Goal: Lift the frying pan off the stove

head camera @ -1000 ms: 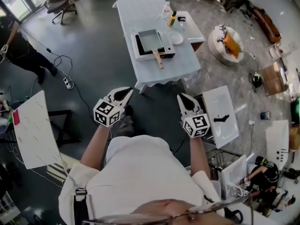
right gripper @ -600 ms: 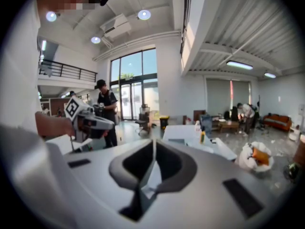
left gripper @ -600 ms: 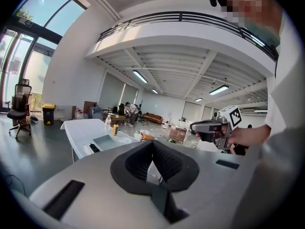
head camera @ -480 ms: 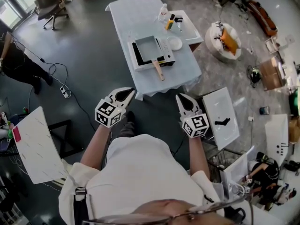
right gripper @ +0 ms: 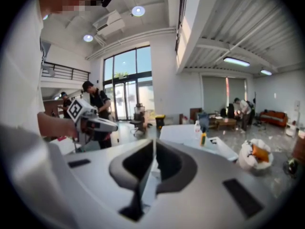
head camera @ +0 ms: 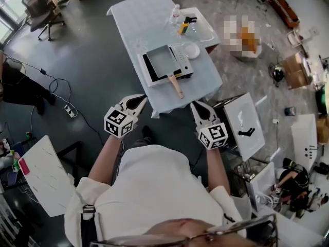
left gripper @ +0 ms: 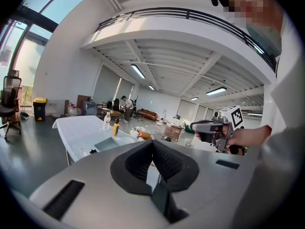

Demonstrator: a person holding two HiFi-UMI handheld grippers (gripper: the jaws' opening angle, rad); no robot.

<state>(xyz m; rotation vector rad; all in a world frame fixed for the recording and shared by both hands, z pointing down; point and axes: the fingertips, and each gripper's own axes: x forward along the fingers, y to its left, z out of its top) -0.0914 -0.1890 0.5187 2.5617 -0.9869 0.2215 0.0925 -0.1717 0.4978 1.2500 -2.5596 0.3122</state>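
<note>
The person stands well back from the worktop (head camera: 139, 19), arms bent and both tools held up in front of the chest. By the look of it the task is only at the approach.

The left tool (head camera: 143, 98) has its two jaws pressed together with nothing between them. The right tool (head camera: 194, 105) is the same, closed tight and empty, as its own view confirms. Both point toward twelve o'clock. Closed jaws held this way look like a carrying posture, not readiness to grasp, and either tool would have to spread before it could take anything.

The frying pan (head camera: 160, 59), grey and rectangular, sits on the stove (head camera: 183, 60) at twelve o'clock from the person, near the six o'clock edge of the worktop. Its wooden handle (head camera: 176, 87) sticks out past the stove toward five o'clock, probably so it can be taken from the standing side without reaching over the burner.

A small white plate (head camera: 192, 50) lies just beside the stove at two o'clock. Two bottles (head camera: 183, 27) stand farther off toward one o'clock, well apart from the pan, so the way upward looks free.

No brand or label can be read, and the bottles are too small to make out. The only markings are the black-and-white square patterns on the marker cube (head camera: 117, 123) of each tool, which are codes, not words.
</note>
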